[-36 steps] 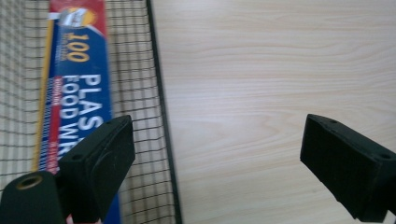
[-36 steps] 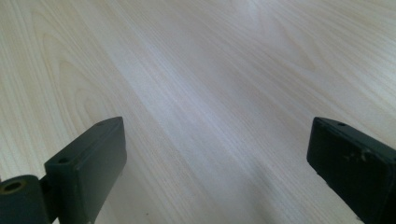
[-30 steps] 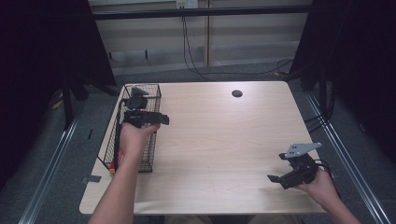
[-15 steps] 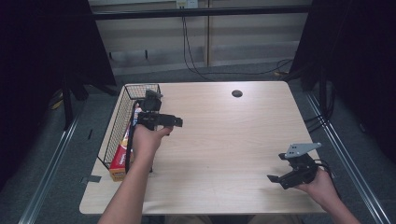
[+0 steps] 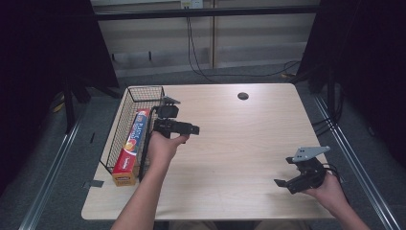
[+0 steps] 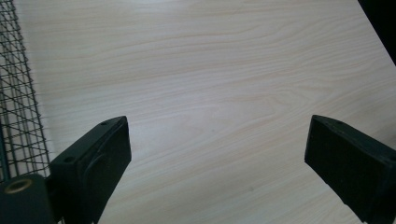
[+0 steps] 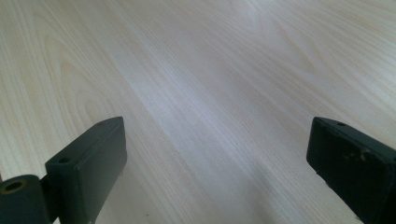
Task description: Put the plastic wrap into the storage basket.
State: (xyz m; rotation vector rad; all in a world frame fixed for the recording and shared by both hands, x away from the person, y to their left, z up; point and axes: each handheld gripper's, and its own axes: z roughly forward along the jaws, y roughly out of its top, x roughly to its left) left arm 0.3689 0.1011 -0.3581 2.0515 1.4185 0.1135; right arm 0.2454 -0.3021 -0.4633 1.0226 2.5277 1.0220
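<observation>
1. Gripper in my left hand (image 5: 191,129) sits over the left part of the pale wood-grain table (image 5: 239,143), just beside the black wire basket (image 5: 127,120); its jaws are spread wide and hold nothing.
2. Left gripper view: bare wood lies between the two black jaws, and the basket mesh (image 6: 18,102) runs along the left edge.
3. Inside that basket lies a long red and orange cardboard box (image 5: 131,143), end to end along its length.
4. A small dark round hole (image 5: 242,96) marks the table's far middle.
5. Near the table's right front corner, my right hand holds the other gripper (image 5: 282,184), jaws also wide apart and empty over bare wood.
</observation>
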